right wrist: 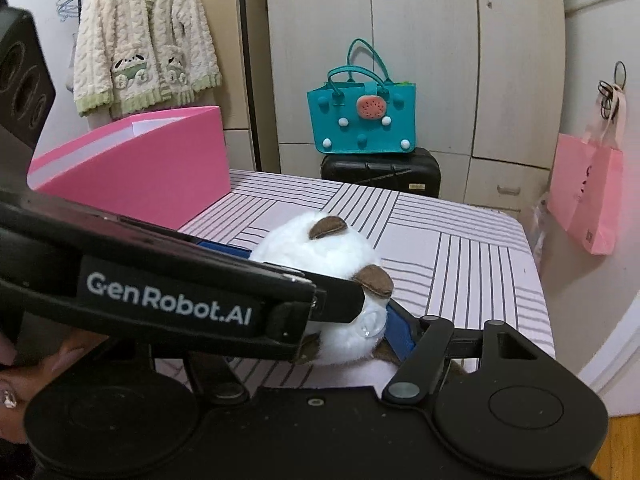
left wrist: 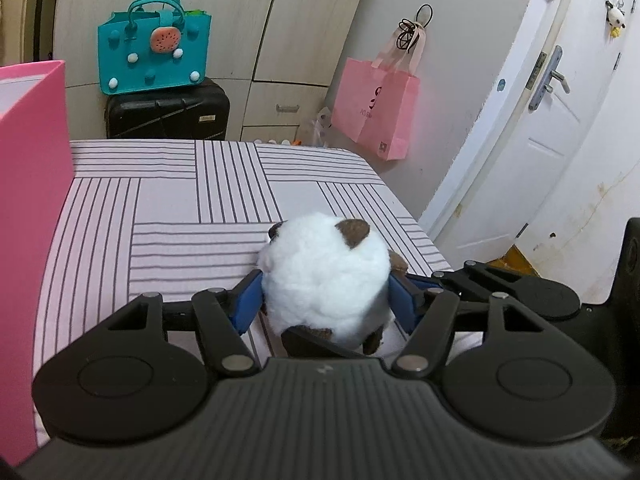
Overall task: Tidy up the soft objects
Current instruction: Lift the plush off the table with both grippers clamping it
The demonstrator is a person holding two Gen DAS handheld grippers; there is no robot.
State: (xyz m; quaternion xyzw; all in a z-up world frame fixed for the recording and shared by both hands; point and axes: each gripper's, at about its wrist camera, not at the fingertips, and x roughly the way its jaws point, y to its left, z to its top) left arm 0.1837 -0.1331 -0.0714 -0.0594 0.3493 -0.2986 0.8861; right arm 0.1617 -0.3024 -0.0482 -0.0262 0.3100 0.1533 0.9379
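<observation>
White plush toy (left wrist: 326, 276) with brown ears sits between both pairs of jaws, low over the striped counter (left wrist: 168, 208), near its 5 o'clock corner in the left wrist view. Left gripper (left wrist: 326, 300): blue pads (left wrist: 246, 304) press the toy's sides at 9 and 3 o'clock, jaws clenched on it. Right gripper (right wrist: 320, 312): one blue pad (right wrist: 400, 332) lies against the toy at 3 o'clock; the other side is hidden behind the left gripper's black body (right wrist: 168, 288), which crosses the right wrist view from 9 o'clock, so its grasp can't be fully confirmed, though the toy looks pinched. Pink box (right wrist: 136, 168) stands on the counter at 10 o'clock from the toy, apart from it. Beyond the counter at 12 o'clock: teal handbag (left wrist: 154, 52) on a black suitcase (left wrist: 168, 114). Pink paper bag (left wrist: 376, 108) hangs at 2 o'clock. Fuzzy cream jacket (right wrist: 140, 40) hangs at 11 o'clock in the right wrist view. A hand (right wrist: 24, 376) shows at 8 o'clock.
</observation>
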